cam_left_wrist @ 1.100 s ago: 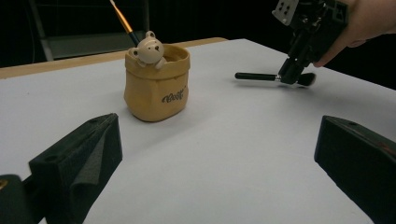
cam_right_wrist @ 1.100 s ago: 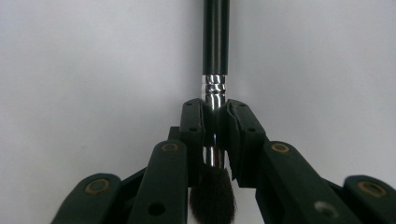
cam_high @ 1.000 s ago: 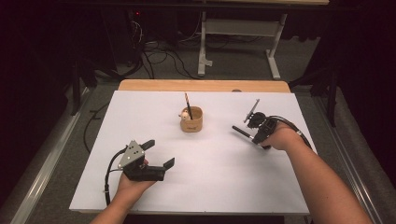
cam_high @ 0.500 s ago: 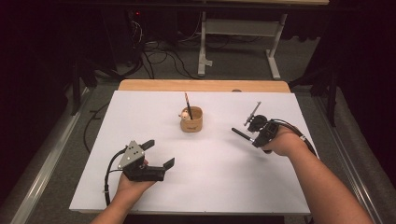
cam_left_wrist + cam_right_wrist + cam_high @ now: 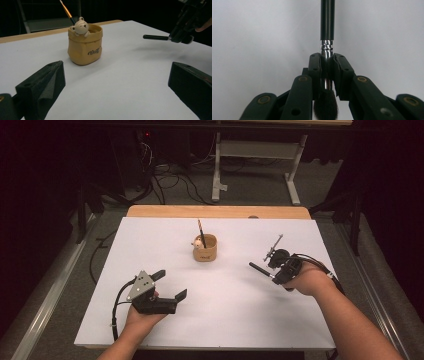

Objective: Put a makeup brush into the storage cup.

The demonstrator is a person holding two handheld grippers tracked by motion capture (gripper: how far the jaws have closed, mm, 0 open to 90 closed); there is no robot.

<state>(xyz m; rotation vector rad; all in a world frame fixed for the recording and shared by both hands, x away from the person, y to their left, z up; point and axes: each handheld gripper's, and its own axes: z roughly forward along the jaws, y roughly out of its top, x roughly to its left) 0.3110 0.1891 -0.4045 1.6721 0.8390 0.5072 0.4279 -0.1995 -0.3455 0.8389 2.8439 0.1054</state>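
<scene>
A tan pouch-shaped holder with a small bear figure on its rim stands at the table's middle back. An orange-handled brush leans in it. My right gripper hovers to the holder's right, shut on a black brush at its silver ferrule. The handle points toward the holder and the bristles lie behind the jaws. My left gripper rests at the front left, open and holding nothing, facing the holder.
A white sheet covers the table, with a strip of wood showing along the far edge. Cables and a desk frame lie on the floor behind. A black cable trails from the left gripper.
My right gripper, with the black brush in it, has drifted slightly toward the near edge of the table. The left gripper and the holder have stayed put.
</scene>
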